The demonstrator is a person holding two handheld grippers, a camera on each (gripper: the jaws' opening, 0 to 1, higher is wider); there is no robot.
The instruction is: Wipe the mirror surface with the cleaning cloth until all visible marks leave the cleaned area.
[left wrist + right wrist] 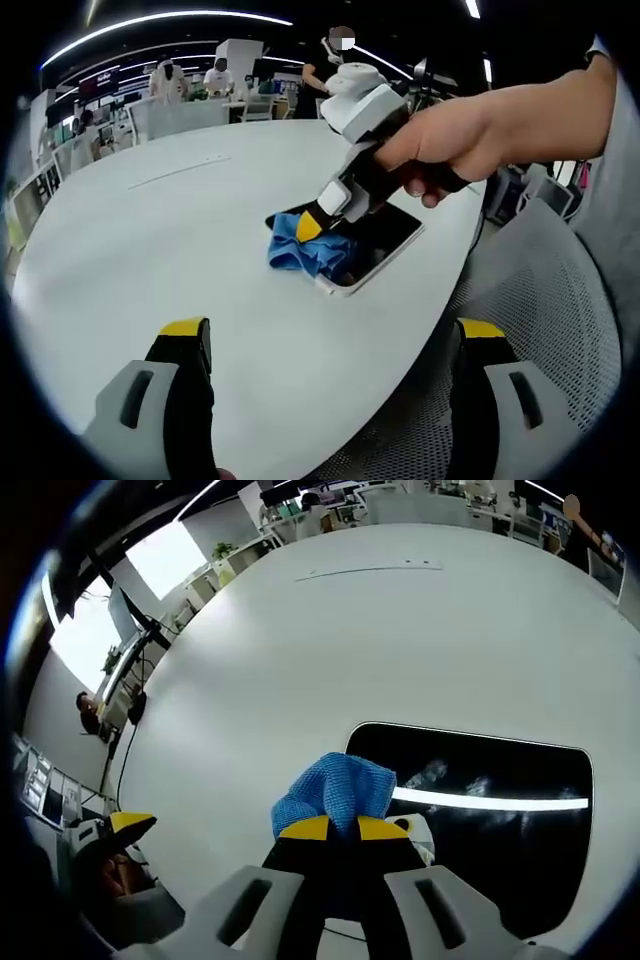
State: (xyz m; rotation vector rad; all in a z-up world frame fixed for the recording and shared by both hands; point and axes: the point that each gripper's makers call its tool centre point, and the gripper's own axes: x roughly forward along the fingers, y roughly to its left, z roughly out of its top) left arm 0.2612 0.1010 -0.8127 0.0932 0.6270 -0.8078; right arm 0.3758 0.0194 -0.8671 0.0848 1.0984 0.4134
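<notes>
Here your right gripper [342, 829] is clenched on the blue cleaning cloth [335, 792], its yellow-tipped jaws pinched together over the bunched fabric and pressing it down onto the near left corner of the mirror [480, 830]. The mirror lies flat on the white table [300, 650], its dark glass reflecting a ceiling light strip, with pale smudges [450, 777] visible just right of the cloth. In the left gripper view your hand [470, 140] grips the right gripper [312, 226] from above the cloth [305, 250] and the mirror [385, 245]. Your left gripper [330, 335] hangs released, jaws wide apart, above the bare table [150, 250], well short of the mirror. A mesh chair [540, 290] stands beside the table's right edge.
</notes>
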